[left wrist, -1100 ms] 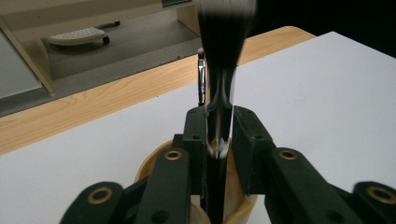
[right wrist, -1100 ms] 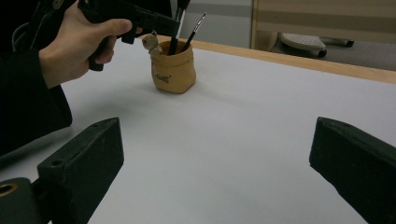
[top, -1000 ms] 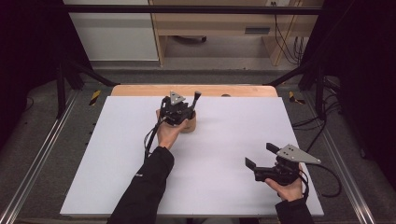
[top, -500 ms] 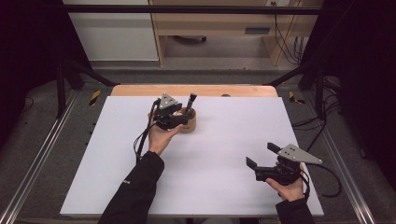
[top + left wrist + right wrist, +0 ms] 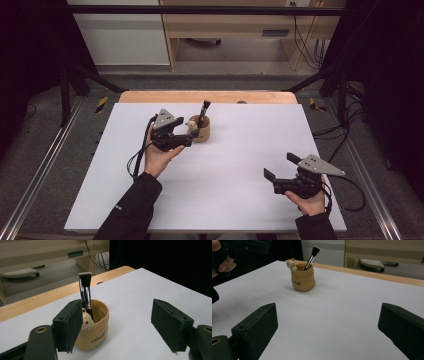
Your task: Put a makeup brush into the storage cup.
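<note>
We see a tan pot (image 5: 200, 131) standing upright on the far-middle part of the white table (image 5: 240, 165), with a black brush (image 5: 203, 113) standing in it, bristles up, leaning a bit to the right in the high view. A small bear figure (image 5: 191, 125) sits on the pot's left rim. In the left gripper view the brush (image 5: 85, 294) rises from the pot (image 5: 96, 325), and the bear (image 5: 86, 320) is partly hidden behind one jaw pad. The left gripper (image 5: 187, 140) sits just left of the pot, held by the left hand (image 5: 159, 157); its jaws have just been opening and are spread now, nothing between the pads. In its own view (image 5: 120, 327) one pad overlaps the pot's side, but we cannot tell if it touches. The right gripper (image 5: 281, 166) is at the near right of the table, well apart from the pot, held by the right hand (image 5: 310, 202); its jaws are released and wide, only bare table between them (image 5: 327, 330). From the right gripper view the pot (image 5: 303, 277) stands far off, brush (image 5: 312, 255) tilted right, bear (image 5: 291, 264) at the rim. Wooden table edge (image 5: 207, 96) runs along the far side.
</note>
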The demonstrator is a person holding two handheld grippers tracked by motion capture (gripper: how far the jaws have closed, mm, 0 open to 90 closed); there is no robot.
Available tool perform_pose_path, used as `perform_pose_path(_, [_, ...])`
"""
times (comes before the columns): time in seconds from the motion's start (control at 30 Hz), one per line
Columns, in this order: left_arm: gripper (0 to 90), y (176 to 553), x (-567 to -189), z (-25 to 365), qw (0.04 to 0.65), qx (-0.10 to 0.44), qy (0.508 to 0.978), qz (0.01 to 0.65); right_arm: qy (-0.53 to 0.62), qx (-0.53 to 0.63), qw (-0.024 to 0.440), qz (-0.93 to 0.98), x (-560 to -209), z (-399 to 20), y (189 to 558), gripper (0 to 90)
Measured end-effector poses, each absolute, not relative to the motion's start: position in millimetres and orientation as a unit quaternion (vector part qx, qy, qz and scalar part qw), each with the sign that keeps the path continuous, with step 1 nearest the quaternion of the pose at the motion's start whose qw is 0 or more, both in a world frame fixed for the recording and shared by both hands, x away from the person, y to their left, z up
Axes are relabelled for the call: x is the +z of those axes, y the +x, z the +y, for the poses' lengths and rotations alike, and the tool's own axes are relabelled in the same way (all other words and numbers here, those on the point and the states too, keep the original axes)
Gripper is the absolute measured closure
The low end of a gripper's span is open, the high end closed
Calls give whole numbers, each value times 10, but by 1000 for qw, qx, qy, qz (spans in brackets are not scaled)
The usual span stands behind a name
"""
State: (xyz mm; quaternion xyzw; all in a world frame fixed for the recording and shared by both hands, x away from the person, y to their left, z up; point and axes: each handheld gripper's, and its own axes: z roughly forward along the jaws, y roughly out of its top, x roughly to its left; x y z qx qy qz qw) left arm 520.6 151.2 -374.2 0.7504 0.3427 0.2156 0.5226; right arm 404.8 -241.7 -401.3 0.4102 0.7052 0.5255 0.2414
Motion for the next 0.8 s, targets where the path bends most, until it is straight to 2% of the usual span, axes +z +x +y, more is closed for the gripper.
perform_pose_path(0.8, [105, 4713, -3834, 2001, 527, 214, 744, 351, 412, 523, 244, 705, -4014, -2418, 4047, 29])
